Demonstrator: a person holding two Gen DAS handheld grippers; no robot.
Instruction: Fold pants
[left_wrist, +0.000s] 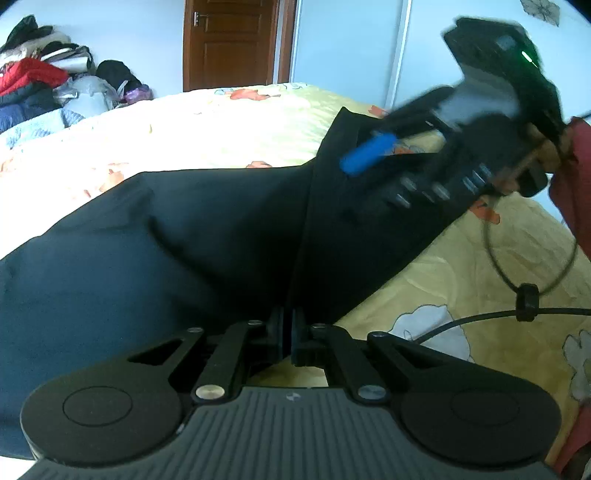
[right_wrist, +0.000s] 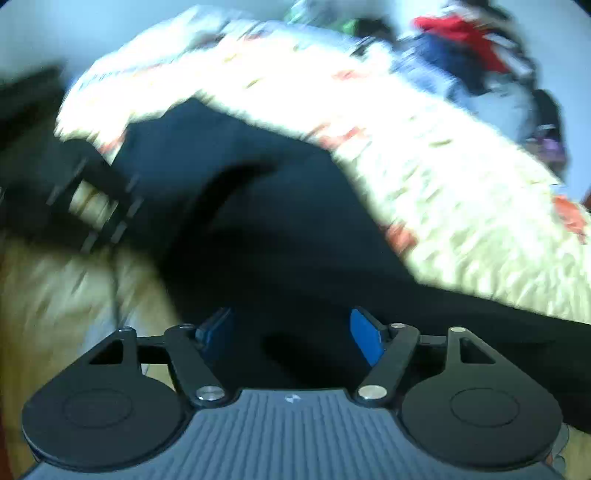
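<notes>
We see the dark pants (left_wrist: 207, 236) spread across a yellow flowered bedspread (left_wrist: 229, 125), one leg running up and to the right toward the far edge of the bed; the near part of the fabric is cut off by the frame and by the gripper body, so its whole outline stays unknown to us. The left gripper (left_wrist: 288, 339) has its fingers pressed together at the near edge of the cloth; the pads meet right where the fabric ends, and we cannot tell whether a fold of it is caught between them. In the left wrist view the right gripper (left_wrist: 364, 153) hangs above the upper leg, blurred, one blue pad showing; a hand (left_wrist: 543, 147) and a red sleeve (left_wrist: 574, 192) hold it at the frame's edge. The right wrist view is heavily smeared; there the blue fingers (right_wrist: 365, 339) stand spread apart over the pants with nothing pinched. A pile of clothes (left_wrist: 40, 81) and a brown door (left_wrist: 232, 44) lie behind the bed; a black cable (left_wrist: 480, 317) trails across the spread.
</notes>
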